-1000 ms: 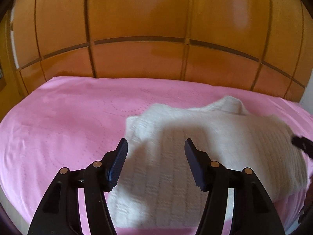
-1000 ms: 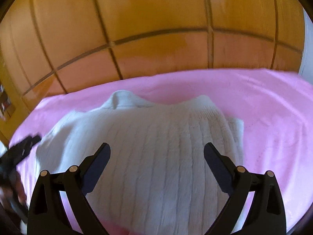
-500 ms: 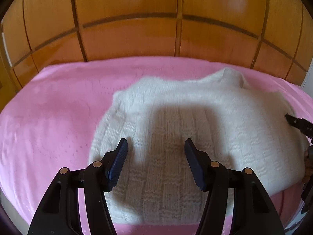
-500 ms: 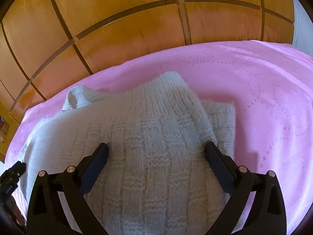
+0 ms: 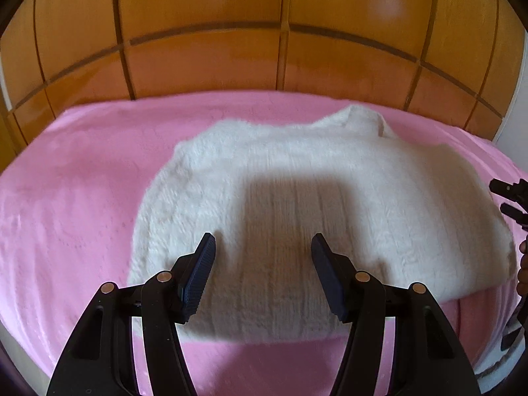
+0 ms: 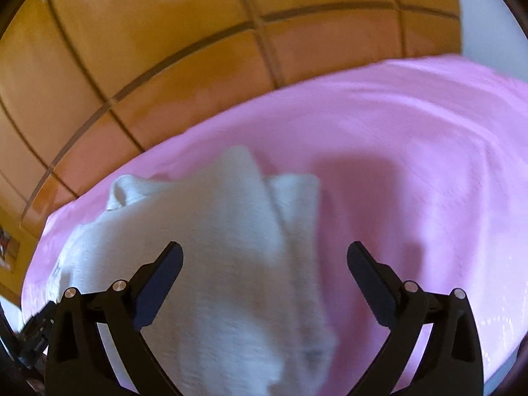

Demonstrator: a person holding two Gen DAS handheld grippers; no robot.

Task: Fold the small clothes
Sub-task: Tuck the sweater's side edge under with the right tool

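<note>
A cream knitted sweater [image 5: 297, 178] lies spread flat on a pink bedspread [image 5: 72, 198], its collar at the far side. My left gripper [image 5: 264, 250] hovers open over the sweater's near hem, nothing between its fingers. In the right wrist view the same sweater [image 6: 211, 237] fills the lower left, with a folded sleeve layer along its right edge. My right gripper [image 6: 264, 257] stands wide open above that right edge, half over the pink bedspread [image 6: 412, 165]. The right gripper's tip [image 5: 510, 194] shows at the right border of the left wrist view.
A wooden panelled headboard [image 5: 264, 33] rises behind the bed. The bedspread extends bare to the left of the sweater and, in the right wrist view, to its right. A white wall [image 6: 488, 16] shows at the upper right.
Both views have slid over the sweater. The left gripper has come lower and nearer the hem; the right gripper has shifted right and rolled, now straddling the sweater's right edge. Both stay open.
</note>
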